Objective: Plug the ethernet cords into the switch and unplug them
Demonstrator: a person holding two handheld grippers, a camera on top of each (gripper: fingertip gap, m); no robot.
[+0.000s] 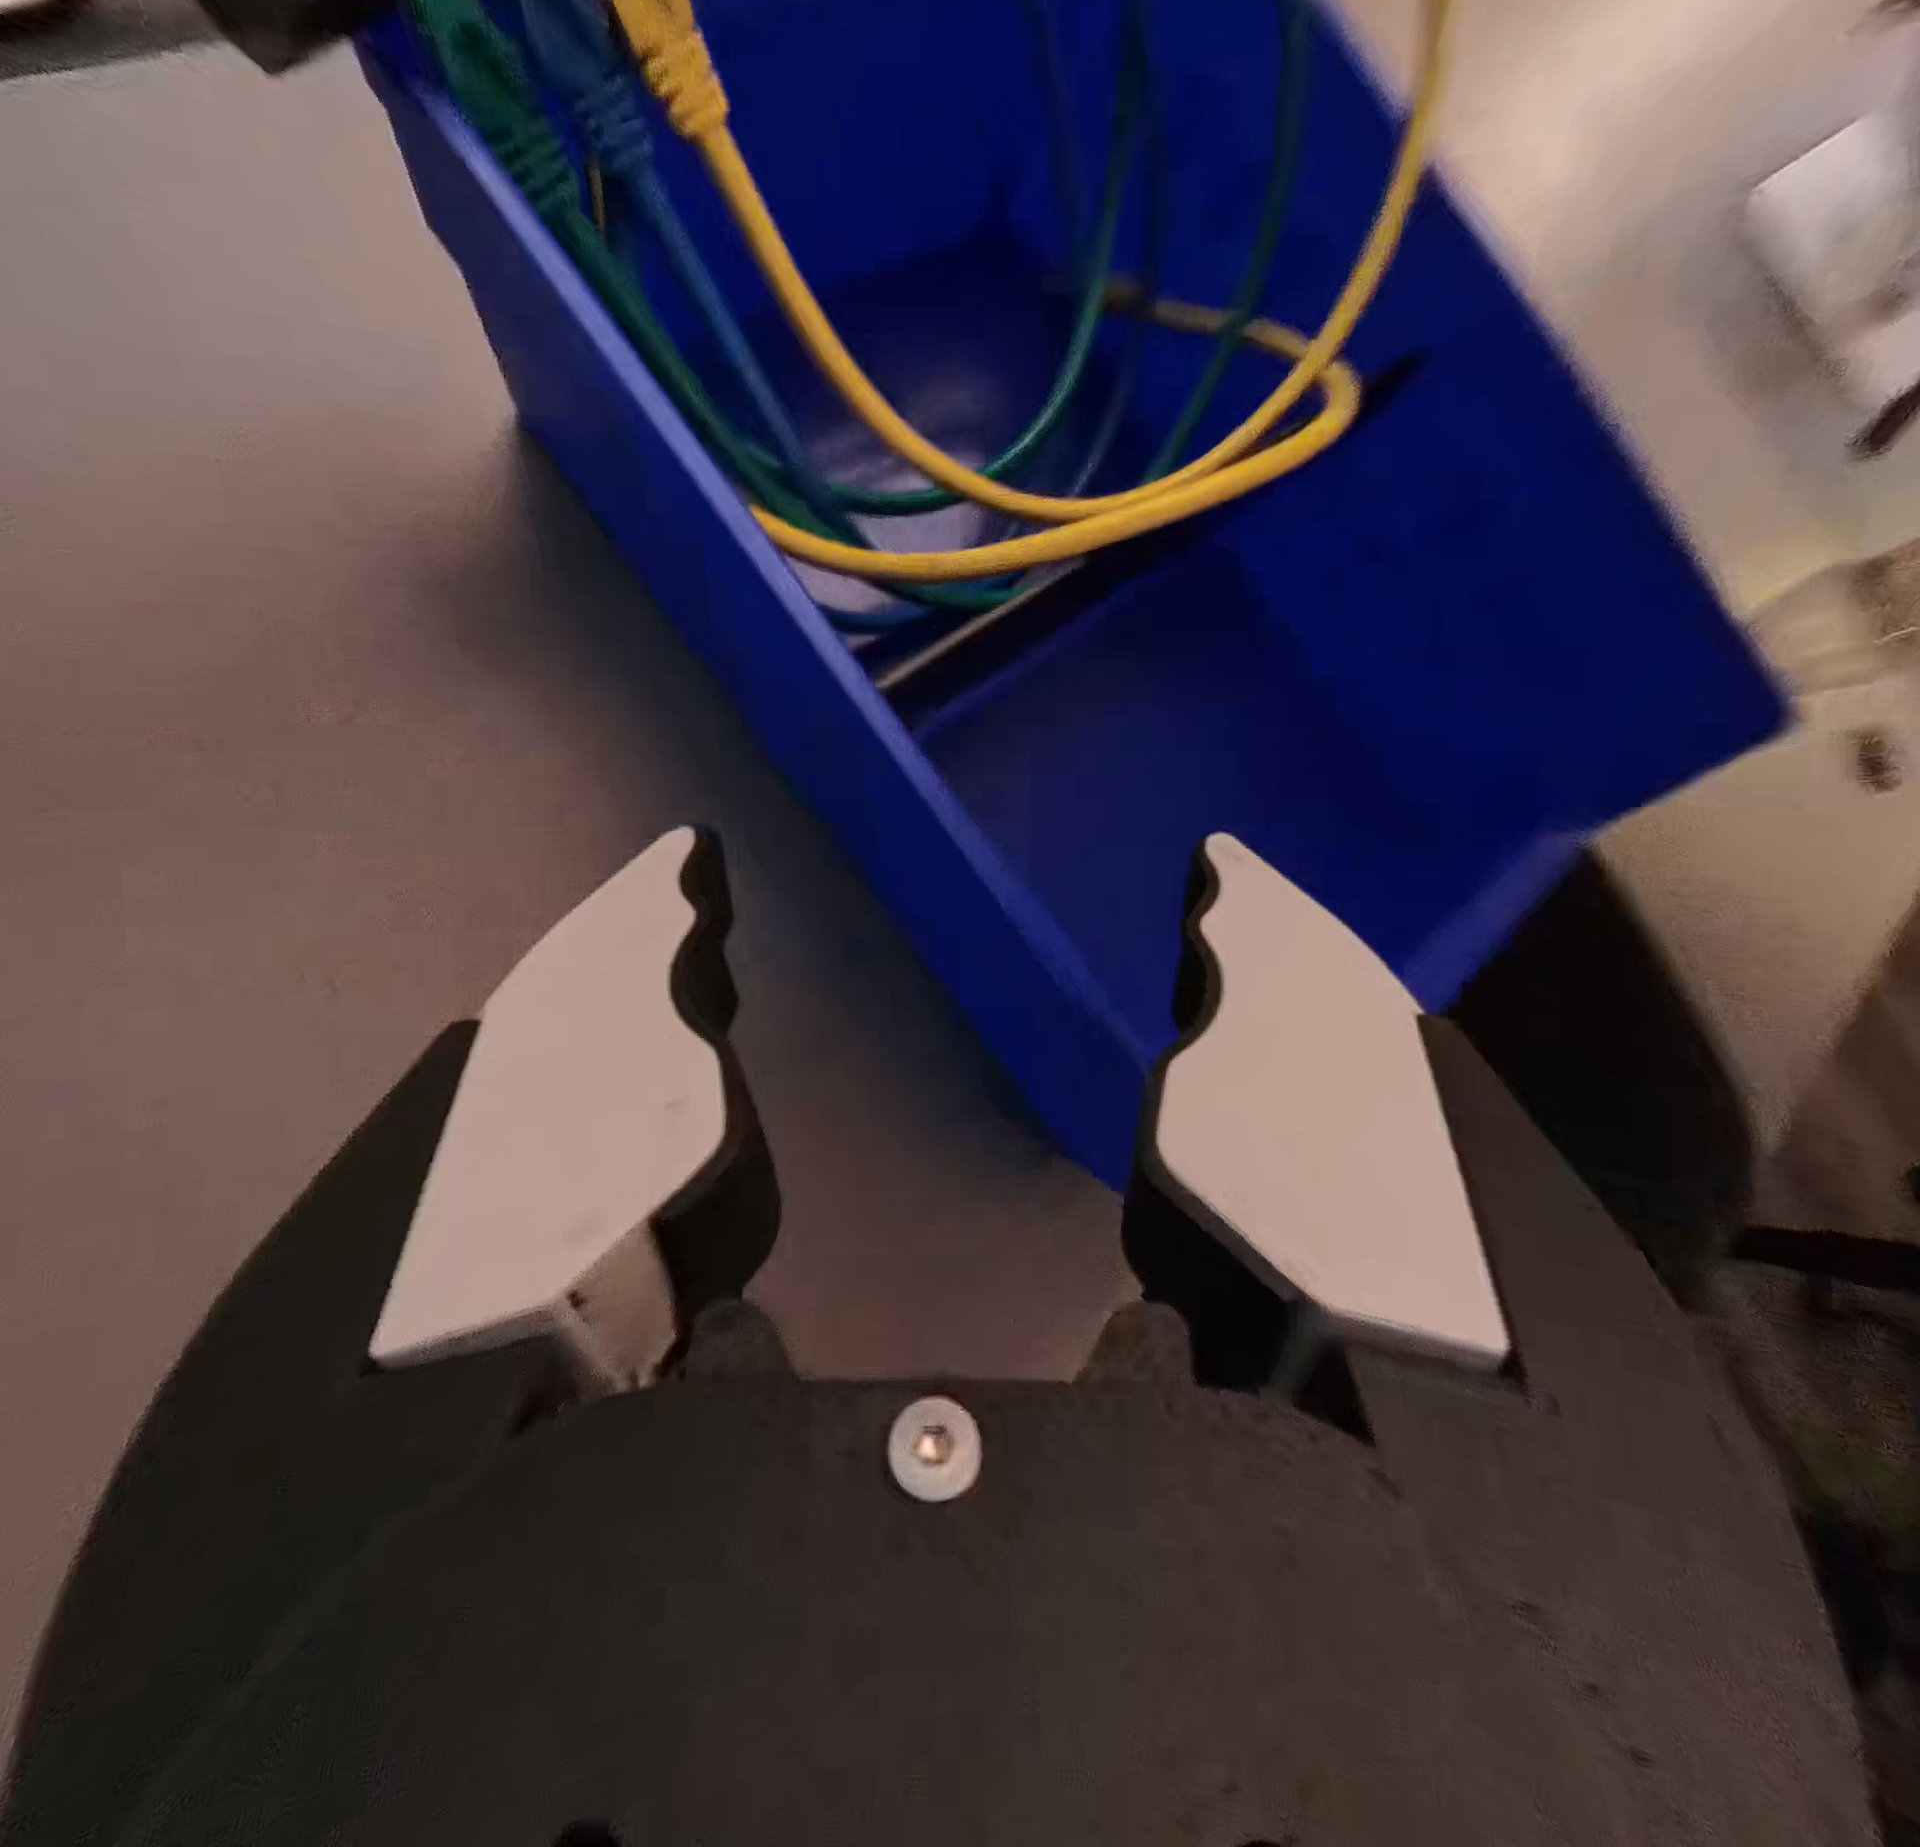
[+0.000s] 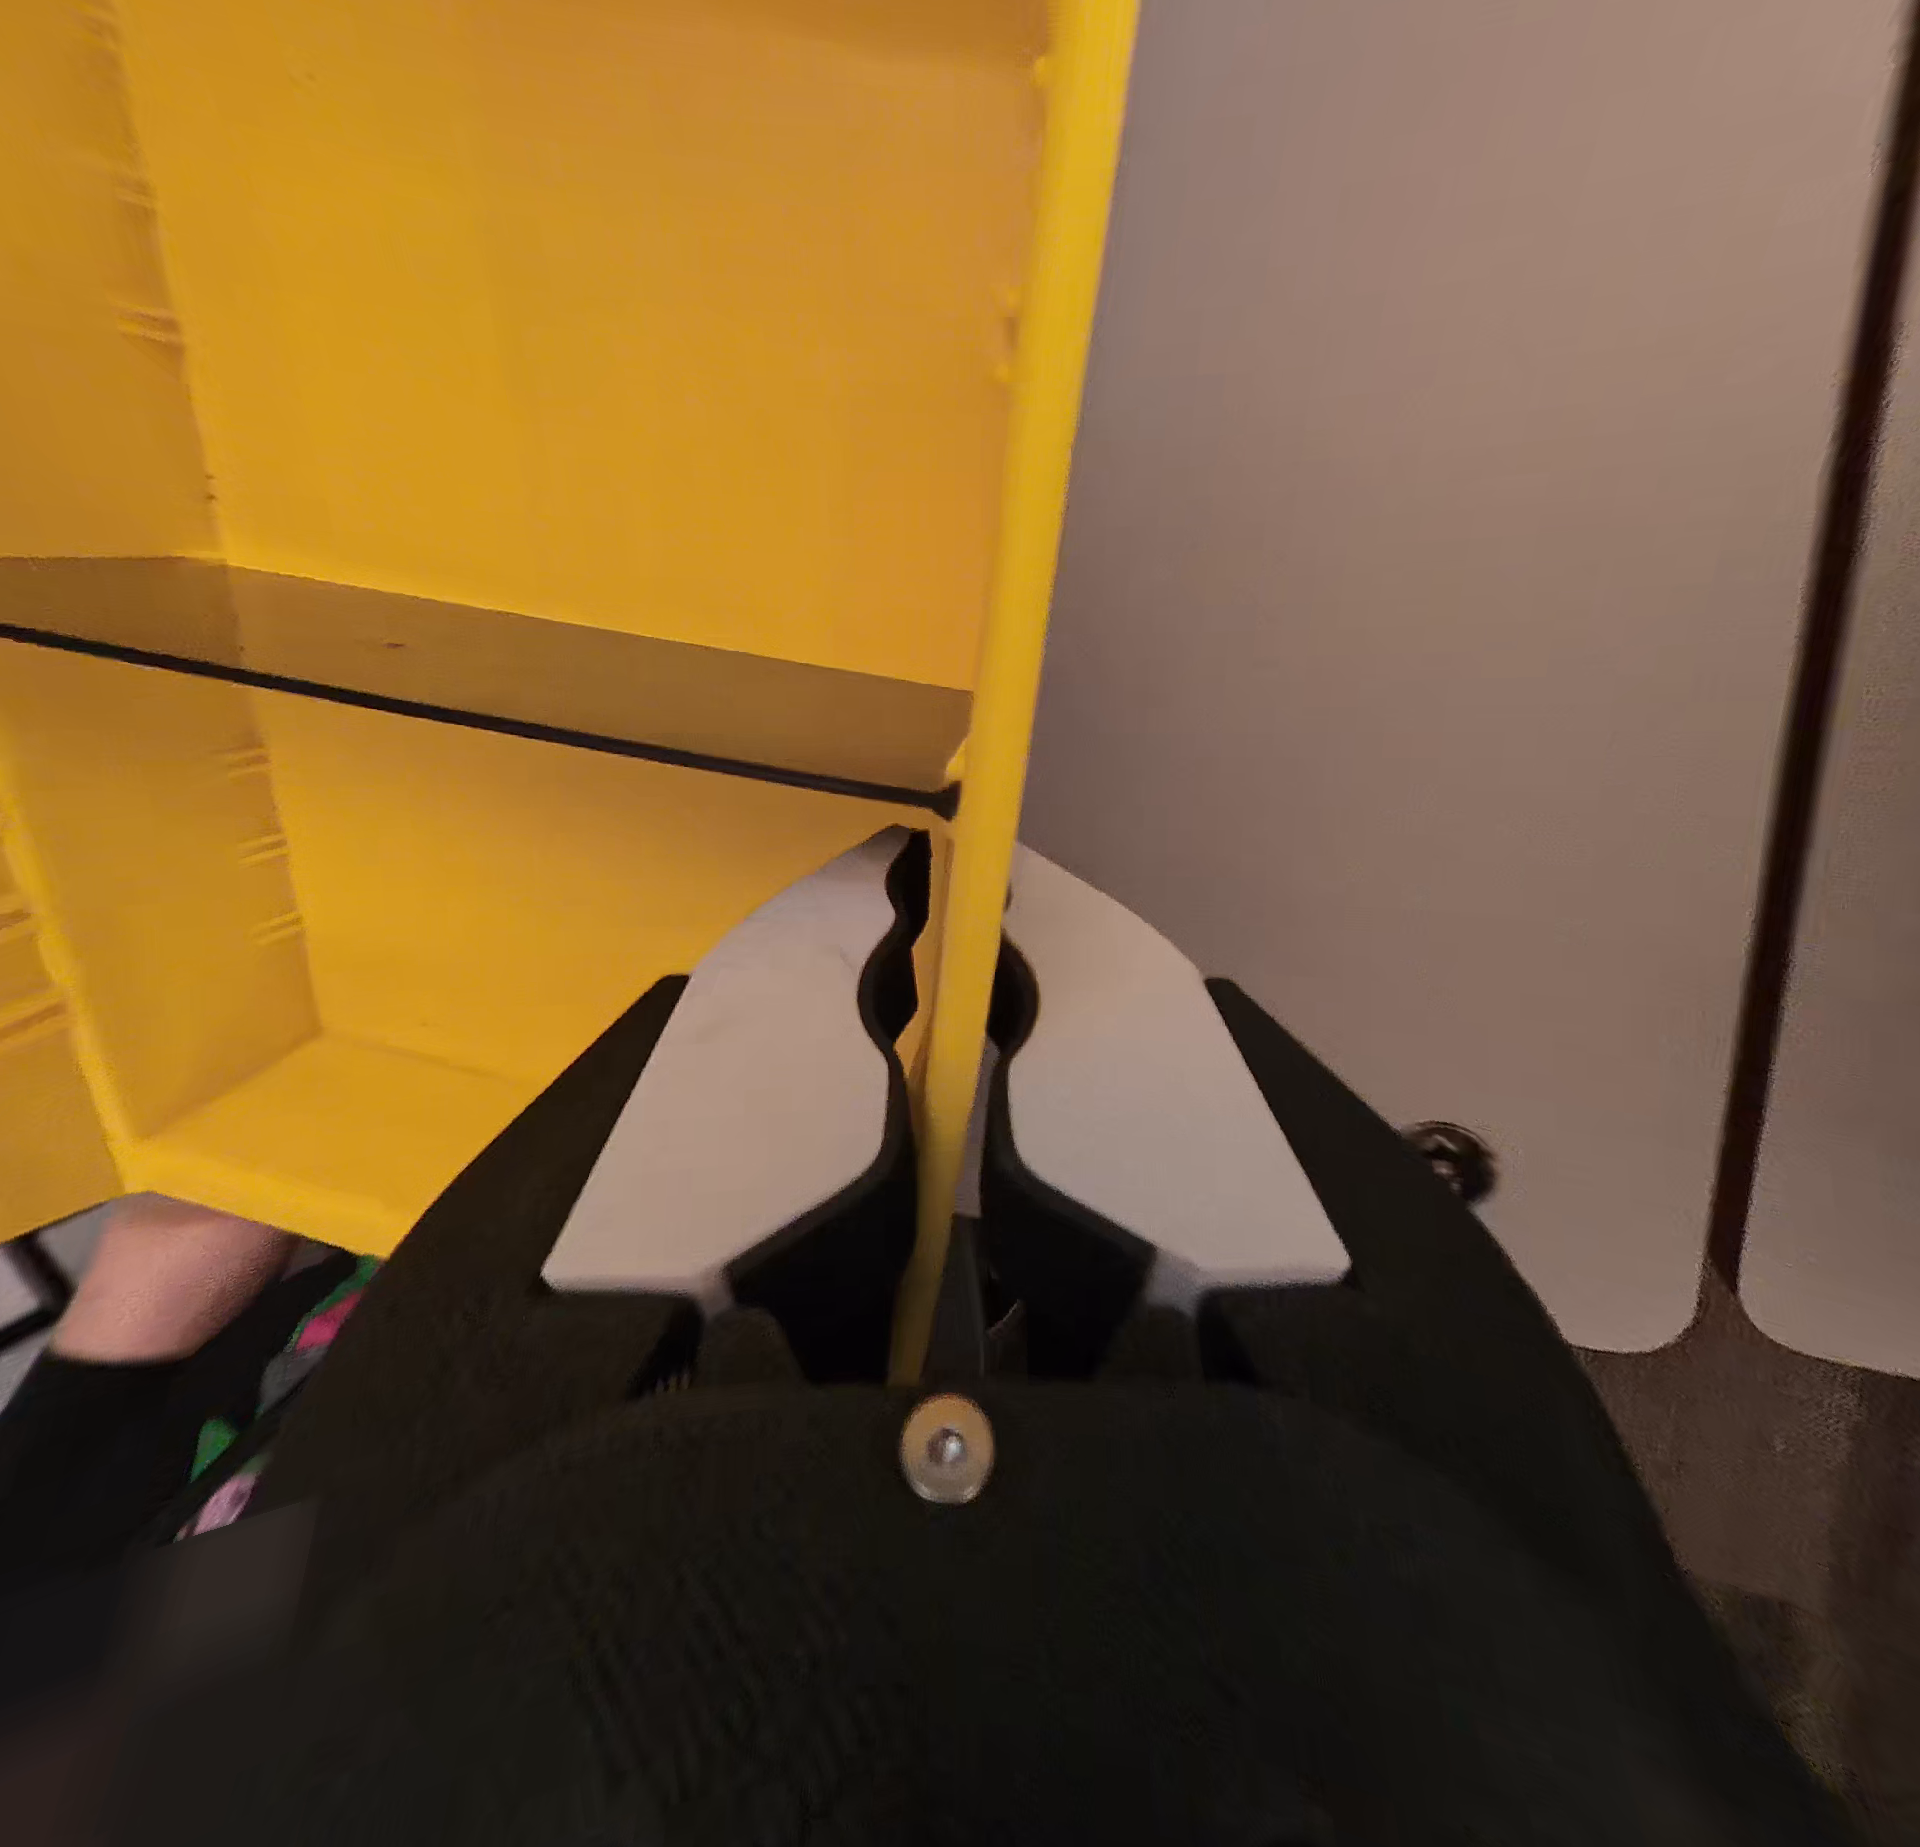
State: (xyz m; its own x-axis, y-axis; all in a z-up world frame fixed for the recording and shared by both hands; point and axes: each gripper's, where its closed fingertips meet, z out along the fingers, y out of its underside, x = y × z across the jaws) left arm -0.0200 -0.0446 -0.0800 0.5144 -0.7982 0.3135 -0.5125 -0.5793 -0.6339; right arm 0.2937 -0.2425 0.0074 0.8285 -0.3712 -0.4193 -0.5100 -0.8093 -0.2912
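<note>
In the left wrist view, a blue bin (image 1: pixel 1351 717) lies on a grey table. Yellow (image 1: pixel 790 270), green (image 1: pixel 520 135) and blue (image 1: pixel 613 114) ethernet cords loop inside it, their plugs reaching up to a dark switch (image 1: pixel 281 0) at the top left edge. My left gripper (image 1: pixel 956 862) is open and empty, just short of the bin's near corner. In the right wrist view, my right gripper (image 2: pixel 961 862) is shut on the right side wall (image 2: pixel 1023 550) of a yellow bin (image 2: pixel 582 343). A black divider (image 2: pixel 499 654) crosses the yellow bin.
A white tabletop (image 2: pixel 1455 550) lies to the right of the yellow bin, with a dark gap (image 2: pixel 1808 550) beyond it. A person's hand (image 2: pixel 156 1267) and dark sleeve show under the yellow bin at lower left. Blurred clutter (image 1: pixel 1829 239) sits right of the blue bin. My right fingertips sit around 40 centimetres from my left ones.
</note>
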